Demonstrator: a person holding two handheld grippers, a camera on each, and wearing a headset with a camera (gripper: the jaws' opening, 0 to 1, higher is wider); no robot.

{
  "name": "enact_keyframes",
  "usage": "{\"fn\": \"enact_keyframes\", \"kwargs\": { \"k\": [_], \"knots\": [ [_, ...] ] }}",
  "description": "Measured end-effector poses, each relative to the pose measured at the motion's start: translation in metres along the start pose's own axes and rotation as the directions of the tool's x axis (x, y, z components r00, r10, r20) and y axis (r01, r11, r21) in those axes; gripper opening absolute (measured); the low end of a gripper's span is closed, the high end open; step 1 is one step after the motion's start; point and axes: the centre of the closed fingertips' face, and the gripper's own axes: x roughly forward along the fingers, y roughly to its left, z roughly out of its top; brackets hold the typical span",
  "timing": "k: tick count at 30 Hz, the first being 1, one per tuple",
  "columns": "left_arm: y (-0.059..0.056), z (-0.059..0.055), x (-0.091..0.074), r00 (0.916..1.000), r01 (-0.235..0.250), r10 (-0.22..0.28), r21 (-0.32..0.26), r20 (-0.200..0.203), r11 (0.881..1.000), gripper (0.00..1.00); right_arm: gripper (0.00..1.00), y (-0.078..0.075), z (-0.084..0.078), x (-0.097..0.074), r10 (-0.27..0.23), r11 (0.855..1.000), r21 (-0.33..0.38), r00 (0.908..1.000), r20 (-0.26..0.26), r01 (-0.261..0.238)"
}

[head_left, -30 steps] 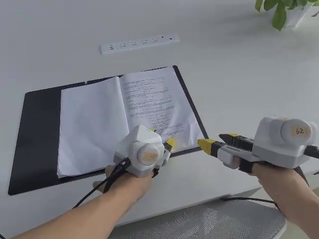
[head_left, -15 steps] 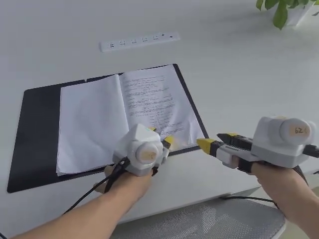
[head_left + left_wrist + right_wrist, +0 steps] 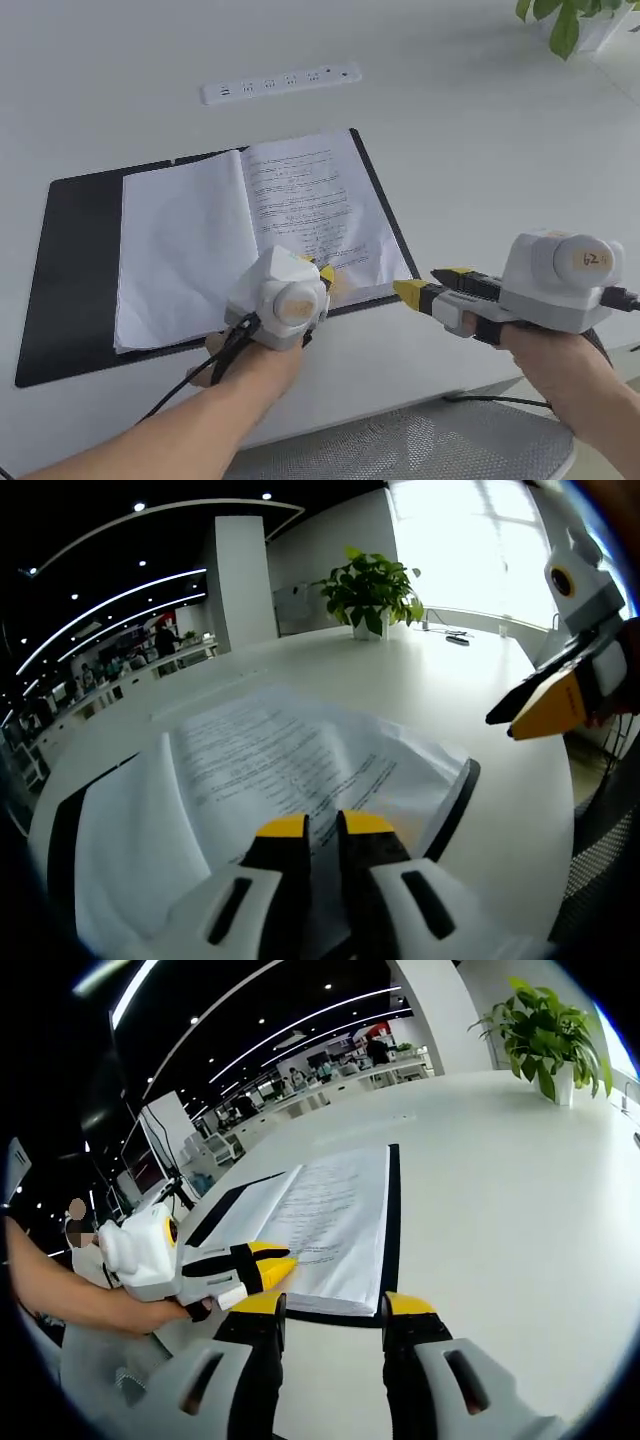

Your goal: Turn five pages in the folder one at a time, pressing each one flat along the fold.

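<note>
Left gripper's [image 3: 322, 823] jaws together over the folder's [image 3: 75, 280] near edge; right gripper's [image 3: 335, 1305] apart beside it.

White table [image 3: 480, 130]: folder [image 3: 75, 280], power strip [image 3: 278, 84], plant [image 3: 560, 25]

Label [image 3: 592, 259] reading 62, on right gripper [image 3: 431, 284]

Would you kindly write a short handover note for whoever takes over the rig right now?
Left gripper: shut, tips over the lower edge of the printed page; whether it pinches paper is unclear.
Right gripper: open, empty, over the table off the lower right corner of the folder.
Folder: open flat, blank page left, printed page right.
Done: count of pages turned cannot be told.
To do: lift the printed page, turn it, press along the fold; repeat.
</note>
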Motion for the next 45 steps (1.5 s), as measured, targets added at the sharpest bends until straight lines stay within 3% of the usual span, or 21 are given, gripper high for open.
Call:
{"fn": "enact_keyframes", "kwargs": {
  "k": [2,11,22,32,34,35,38,40,41,43,44,45],
  "knots": [
    [0.000,0.000,0.001,1.0000,0.001,-0.001,-0.007,-0.001,1.000,0.09,0.34,0.001,0.001,0.005,0.018,0.999,0.036,0.9998,0.001,-0.018],
    [0.000,-0.001,0.001,1.0000,-0.001,0.001,-0.012,-0.001,1.000,0.09,0.33,-0.004,0.000,0.028,0.022,0.999,0.047,0.9992,-0.033,-0.021],
    [0.000,0.000,0.002,1.0000,-0.001,0.001,-0.017,0.002,1.000,0.09,0.30,-0.003,-0.004,0.030,0.029,0.995,0.097,0.9988,-0.040,-0.025],
    [0.000,0.000,0.002,1.0000,-0.001,0.001,-0.019,0.005,1.000,0.09,0.13,-0.015,-0.003,0.028,0.006,0.989,0.146,0.9997,-0.025,-0.003],
    [0.000,0.000,0.002,1.0000,-0.001,0.001,-0.017,0.004,1.000,0.09,0.11,-0.020,-0.002,0.028,-0.009,0.982,0.187,0.9999,-0.014,0.011],
    [0.000,0.000,0.002,1.0000,-0.001,0.001,-0.018,0.004,1.000,0.09,0.08,-0.020,-0.003,0.027,0.000,0.972,0.234,0.9999,-0.010,0.003],
    [0.000,0.000,0.002,1.0000,-0.001,0.001,-0.018,0.004,1.000,0.09,0.03,-0.025,-0.004,0.027,-0.007,0.964,0.265,0.9999,-0.008,0.009],
    [0.000,0.000,0.002,1.0000,-0.001,0.001,-0.019,0.004,1.000,0.09,0.01,-0.025,-0.004,0.027,-0.004,0.949,0.315,1.0000,-0.001,0.004],
    [0.000,0.000,0.002,1.0000,-0.001,0.001,-0.017,0.004,1.000,0.09,0.00,-0.023,-0.003,0.027,0.011,0.933,0.360,0.9999,0.013,-0.014],
    [0.000,0.000,0.001,1.0000,-0.001,0.001,-0.020,0.004,1.000,0.09,0.00,-0.025,-0.004,0.027,0.007,0.930,0.366,0.9999,0.011,-0.011],
    [0.000,0.000,0.002,1.0000,-0.001,0.001,-0.018,0.004,1.000,0.09,0.00,-0.023,-0.005,0.027,0.017,0.914,0.404,0.9998,0.010,-0.020],
    [0.000,0.000,0.002,1.0000,-0.001,0.001,-0.018,0.004,1.000,0.09,0.00,-0.023,-0.004,0.028,0.021,0.910,0.414,0.9996,0.016,-0.026]
  ]
}}
